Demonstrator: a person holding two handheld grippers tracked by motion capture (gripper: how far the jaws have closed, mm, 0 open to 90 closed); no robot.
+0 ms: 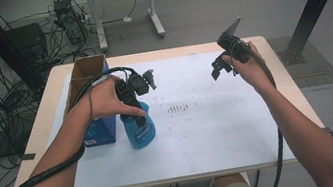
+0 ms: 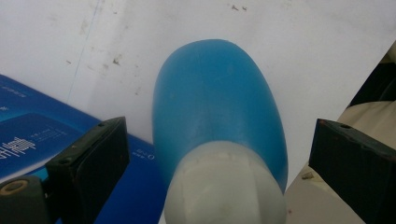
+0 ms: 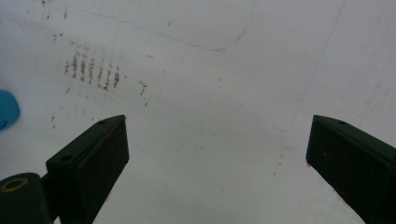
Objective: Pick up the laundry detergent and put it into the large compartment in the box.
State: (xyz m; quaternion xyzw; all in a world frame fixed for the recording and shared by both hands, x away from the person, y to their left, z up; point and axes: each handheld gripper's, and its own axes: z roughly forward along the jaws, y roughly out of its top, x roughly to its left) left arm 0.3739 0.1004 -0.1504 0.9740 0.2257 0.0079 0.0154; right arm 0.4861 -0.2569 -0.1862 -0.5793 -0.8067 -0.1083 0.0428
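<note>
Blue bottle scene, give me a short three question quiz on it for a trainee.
1. True or false: the left tongs are shut on the blue bottle.
2. What stands right beside the bottle, on its left in the high view?
A) blue box
B) a mug
C) a plate
3. Fill in: the right tongs hang open above the bare white ____.

Key:
1. False: the jaws stand open, either side of its white cap.
2. A
3. table
</note>
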